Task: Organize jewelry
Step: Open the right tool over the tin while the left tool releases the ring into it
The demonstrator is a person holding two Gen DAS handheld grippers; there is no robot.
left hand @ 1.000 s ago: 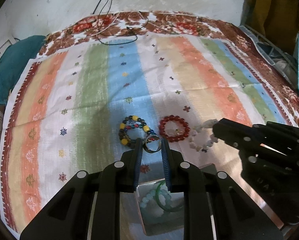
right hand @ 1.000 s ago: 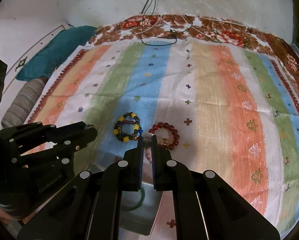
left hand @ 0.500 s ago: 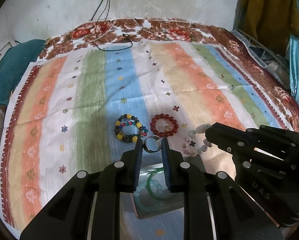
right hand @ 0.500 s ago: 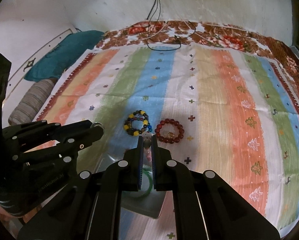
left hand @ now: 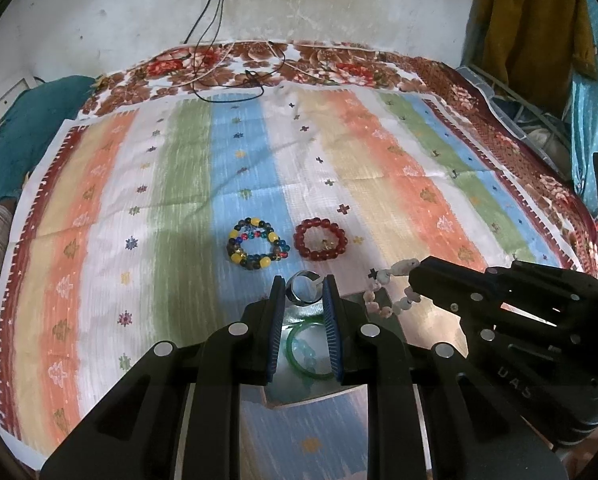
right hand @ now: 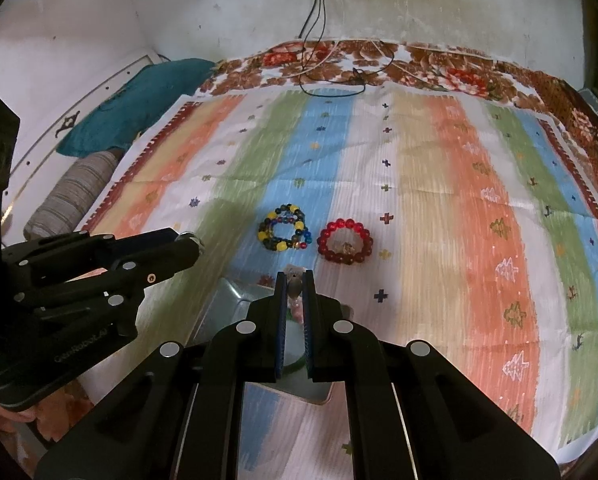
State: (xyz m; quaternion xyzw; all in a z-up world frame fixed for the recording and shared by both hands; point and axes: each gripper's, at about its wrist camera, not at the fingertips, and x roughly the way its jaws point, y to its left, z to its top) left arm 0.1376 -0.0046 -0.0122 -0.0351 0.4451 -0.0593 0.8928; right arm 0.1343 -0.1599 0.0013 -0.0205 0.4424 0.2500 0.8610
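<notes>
Left gripper [left hand: 303, 294] clamps a shiny silver ring band [left hand: 305, 289]; right gripper [right hand: 295, 284] pinches a pale pink-white beaded bracelet [left hand: 391, 288]. Both hover over the reflective metal tray [left hand: 427, 320], probably for drop-off.

Left gripper [left hand: 303, 289]: pitched steeply down, jaws nearly closed, pads clamping a silver ring [left hand: 302, 290] at the tips. Right gripper [right hand: 294, 280]: same steep pitch, jaws shut tight on a pale bead bracelet [left hand: 387, 292] dangling from the tips. The two sit side by side, close but not touching.
</notes>
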